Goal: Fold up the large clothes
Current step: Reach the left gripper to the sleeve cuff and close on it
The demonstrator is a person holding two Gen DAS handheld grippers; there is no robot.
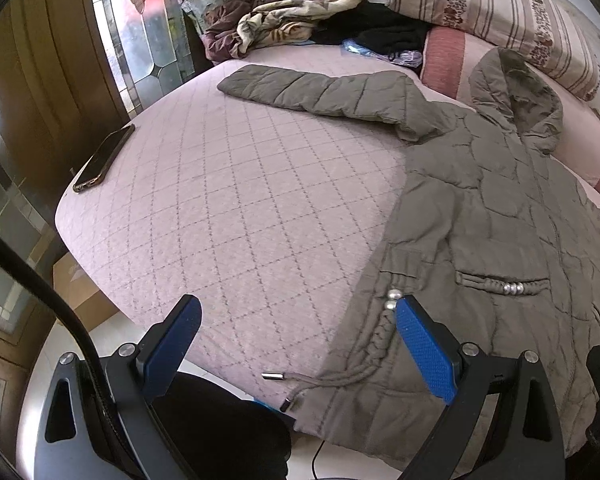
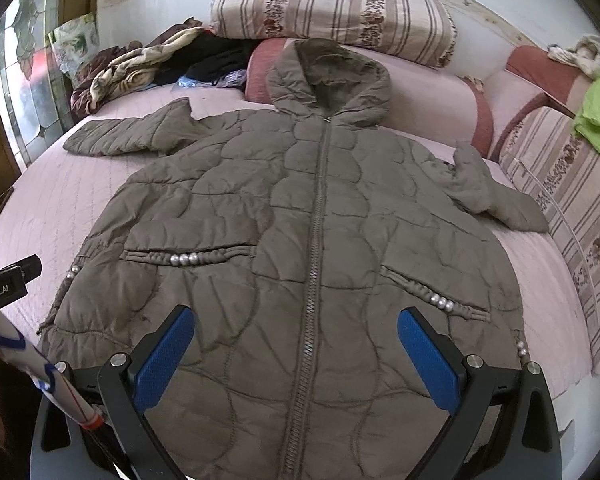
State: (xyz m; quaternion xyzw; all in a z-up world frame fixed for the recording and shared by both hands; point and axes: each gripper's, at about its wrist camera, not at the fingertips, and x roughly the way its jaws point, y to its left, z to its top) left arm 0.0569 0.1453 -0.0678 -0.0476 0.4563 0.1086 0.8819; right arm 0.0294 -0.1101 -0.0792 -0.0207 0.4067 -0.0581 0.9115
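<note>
Coat (image 2: 308, 216) lay flat, zipped, front up on bed (image 1: 228, 208). Left claw (image 1: 298, 344) spread wide, empty, over hem corner. Right claw (image 2: 296, 352) spread wide, empty, above zipper (image 2: 314, 264).

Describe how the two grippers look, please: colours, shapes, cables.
Both the left gripper and the right gripper have black angular arms with silver bolts and flat blue textured pads. A black cable runs beside the left one.

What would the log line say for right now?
stage: before first fold | coat: flat, zipped, on bed | left hand-held gripper: open, empty | right hand-held gripper: open, empty
</note>
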